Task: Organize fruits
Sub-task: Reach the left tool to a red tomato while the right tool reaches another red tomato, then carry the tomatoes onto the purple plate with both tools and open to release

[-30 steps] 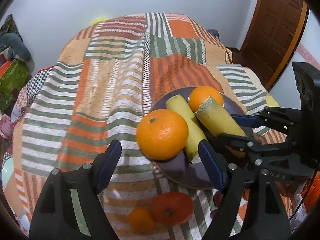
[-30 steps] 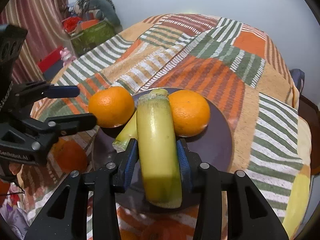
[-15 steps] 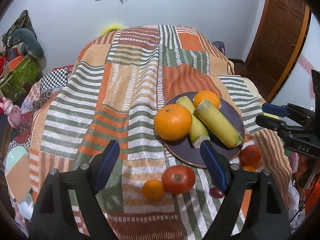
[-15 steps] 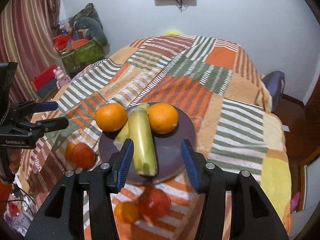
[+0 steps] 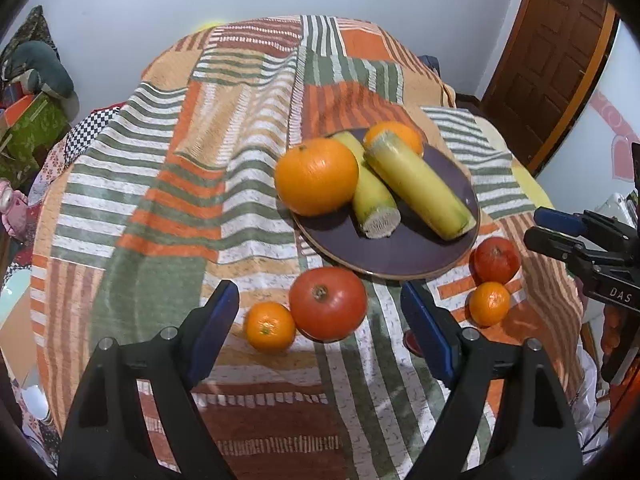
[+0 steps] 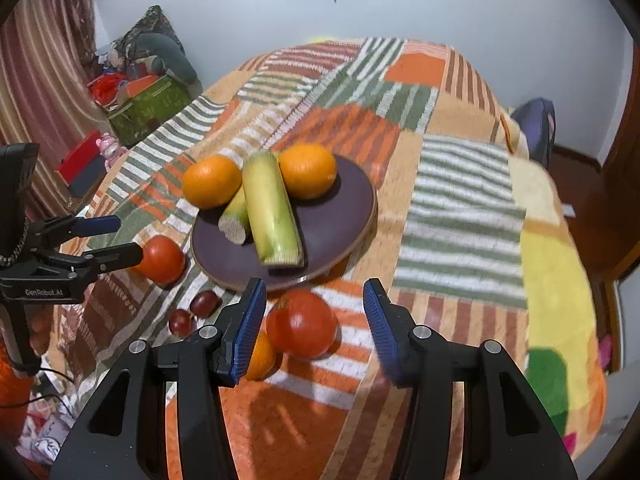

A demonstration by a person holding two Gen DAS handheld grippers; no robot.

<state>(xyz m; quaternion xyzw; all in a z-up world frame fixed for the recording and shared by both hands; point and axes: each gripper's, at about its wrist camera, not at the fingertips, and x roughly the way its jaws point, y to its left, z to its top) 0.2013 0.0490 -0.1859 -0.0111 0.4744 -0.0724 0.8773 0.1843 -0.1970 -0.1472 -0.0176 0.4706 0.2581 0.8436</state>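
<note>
A dark purple plate [image 5: 400,252] on the striped blanket holds two oranges [image 5: 316,176] [image 5: 394,136] and two yellow-green stalks [image 5: 416,188] [image 5: 370,196]. In front of it lie a tomato [image 5: 328,303] and a small orange [image 5: 270,327]; another tomato [image 5: 496,260] and small orange [image 5: 489,304] lie to the right. My left gripper [image 5: 318,296] hangs open above the near tomato, holding nothing. In the right wrist view the plate [image 6: 336,216] is ahead, and my right gripper [image 6: 314,286] stands open and empty over a tomato [image 6: 302,328] beside a small orange [image 6: 262,356].
Two dark red grapes [image 6: 206,303] lie near the plate's front left, beside a second tomato [image 6: 162,258]. The blanket [image 5: 192,168] drops off on every side. A green box [image 6: 148,108] and toys stand far left, and a wooden door [image 5: 552,48] at the right.
My right gripper let go of the long stalk, which now lies on the plate, and drew back. The left gripper also backed away from the orange toward the near edge.
</note>
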